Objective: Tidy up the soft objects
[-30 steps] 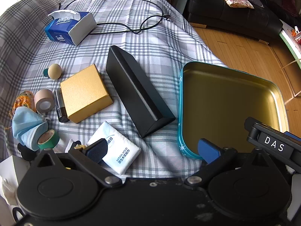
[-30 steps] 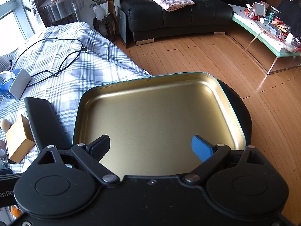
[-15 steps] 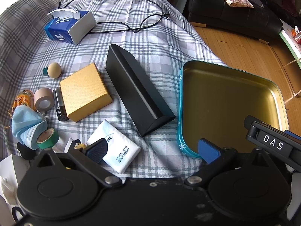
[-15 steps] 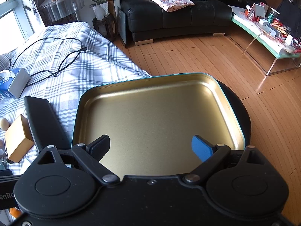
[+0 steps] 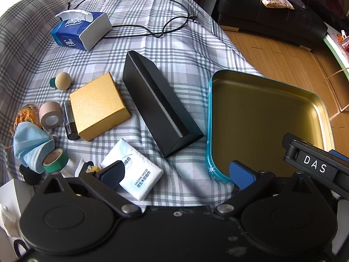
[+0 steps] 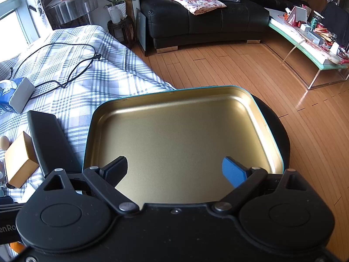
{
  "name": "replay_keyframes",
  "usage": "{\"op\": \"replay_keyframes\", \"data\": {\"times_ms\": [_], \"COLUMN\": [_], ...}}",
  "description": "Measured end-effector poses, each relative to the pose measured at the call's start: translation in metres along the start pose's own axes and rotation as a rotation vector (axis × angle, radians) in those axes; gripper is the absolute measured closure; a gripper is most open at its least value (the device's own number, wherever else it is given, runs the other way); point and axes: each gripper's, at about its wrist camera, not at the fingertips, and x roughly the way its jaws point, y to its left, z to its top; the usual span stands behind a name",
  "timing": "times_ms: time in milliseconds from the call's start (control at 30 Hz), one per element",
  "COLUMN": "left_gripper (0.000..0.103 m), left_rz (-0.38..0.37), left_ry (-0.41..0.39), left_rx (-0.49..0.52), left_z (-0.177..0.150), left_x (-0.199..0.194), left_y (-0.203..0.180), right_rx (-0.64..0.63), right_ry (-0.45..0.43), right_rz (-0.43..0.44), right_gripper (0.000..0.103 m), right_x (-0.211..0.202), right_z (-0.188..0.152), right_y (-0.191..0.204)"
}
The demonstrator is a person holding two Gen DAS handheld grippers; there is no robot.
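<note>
Soft goods lie at the bed's near edge, not yet gathered

The tissue pocket pack (image 5: 133, 170), light and squashy in slick wrap, lies under the gaping left tongs (image 5: 176, 172); pinch its short sides. One crumpled face mask (image 5: 30, 144), limp, takes hold anywhere. One boxed tissue pack (image 5: 80, 30) sits at the far edge. One bare tin tray (image 6: 257, 109) sits below the right tongs (image 6: 176, 170), also agape. Two tape rolls nearby.

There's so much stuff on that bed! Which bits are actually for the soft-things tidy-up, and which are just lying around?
Probably for the job: white tissue pack, blue face mask, blue tissue box, gold tray, with nothing in it yet.

Just lying about: gold box, long black case, tape rolls, black cable.
</note>
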Motion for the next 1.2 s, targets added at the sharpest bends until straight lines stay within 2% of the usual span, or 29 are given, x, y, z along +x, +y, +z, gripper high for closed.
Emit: {"op": "replay_keyframes", "data": {"times_ms": [367, 567, 700, 833, 933, 1000, 1067, 1200], "left_gripper": [0.001, 0.001, 0.001, 0.001, 0.001, 0.001, 0.001, 0.001], "left_rz": [-0.005, -0.016, -0.016, 0.005, 0.031, 0.05, 0.06, 0.077], "left_ry": [-0.034, -0.058, -0.079, -0.106, -0.132, -0.146, -0.163, -0.198], "left_rx": [-0.017, -0.03, -0.067, -0.114, -0.151, -0.173, -0.191, -0.226], "left_z": [0.001, 0.003, 0.007, 0.013, 0.017, 0.02, 0.022, 0.026], "left_x": [-0.005, -0.009, -0.015, -0.021, -0.026, -0.029, -0.033, -0.042], "left_y": [0.008, 0.025, 0.049, 0.079, 0.105, 0.122, 0.137, 0.167], "right_rx": [0.008, 0.023, 0.024, 0.017, -0.017, -0.049, -0.065, -0.103], "right_ry": [0.004, 0.027, 0.052, 0.053, 0.016, -0.015, -0.05, -0.1], "right_rz": [-0.004, 0.018, 0.052, 0.035, -0.006, -0.024, -0.027, -0.009], "right_gripper": [0.013, 0.014, 0.014, 0.014, 0.014, 0.019, 0.024, 0.024], "right_x": [0.001, 0.003, 0.006, 0.005, -0.003, -0.012, -0.025, -0.046], "right_z": [0.001, 0.003, 0.006, 0.009, 0.01, 0.012, 0.016, 0.023], "right_y": [-0.001, -0.002, -0.002, 0.005, 0.017, 0.028, 0.04, 0.07]}}
